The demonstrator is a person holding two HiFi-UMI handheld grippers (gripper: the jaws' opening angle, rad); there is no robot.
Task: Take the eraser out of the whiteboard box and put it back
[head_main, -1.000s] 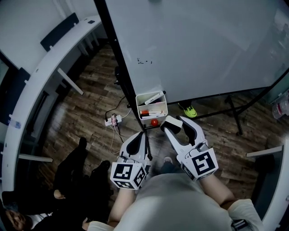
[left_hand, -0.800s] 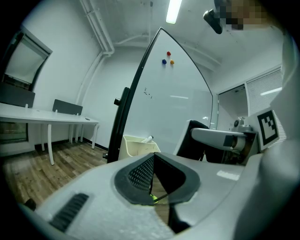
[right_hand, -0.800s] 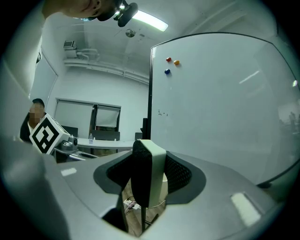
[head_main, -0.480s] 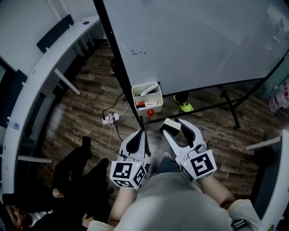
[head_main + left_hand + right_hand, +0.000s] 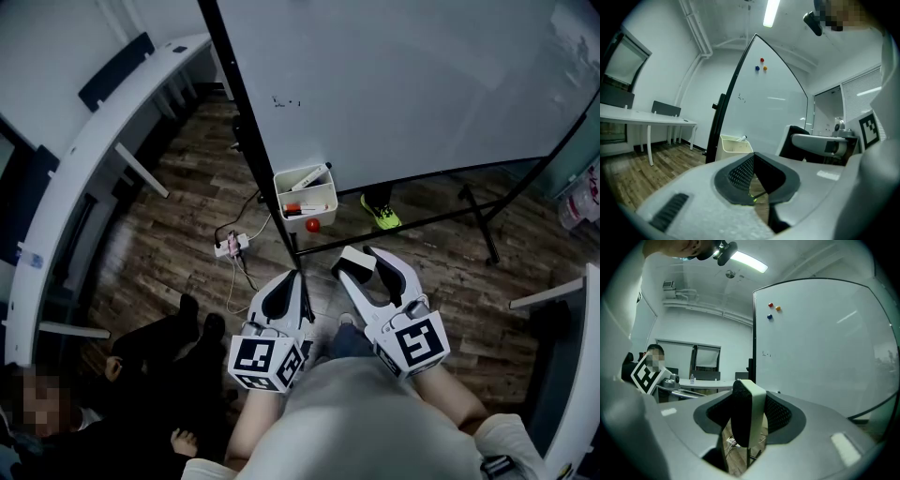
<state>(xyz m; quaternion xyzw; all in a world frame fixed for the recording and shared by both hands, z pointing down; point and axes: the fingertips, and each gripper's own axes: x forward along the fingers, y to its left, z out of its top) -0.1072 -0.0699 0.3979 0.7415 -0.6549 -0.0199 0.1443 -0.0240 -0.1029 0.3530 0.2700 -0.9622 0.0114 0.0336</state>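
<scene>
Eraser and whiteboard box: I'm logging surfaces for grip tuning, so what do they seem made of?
Eraser: pale smooth shell, probably plastic; dark matte face, possibly felt. Whiteboard box: cream, smooth, thin-walled, likely moulded plastic.

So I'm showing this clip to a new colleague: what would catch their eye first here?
Probably the big whiteboard that fills the upper right of the head view, with the white box at its lower left corner. Next comes the right gripper just below that box, shut on the whiteboard eraser, beside the empty, shut left gripper.
</scene>
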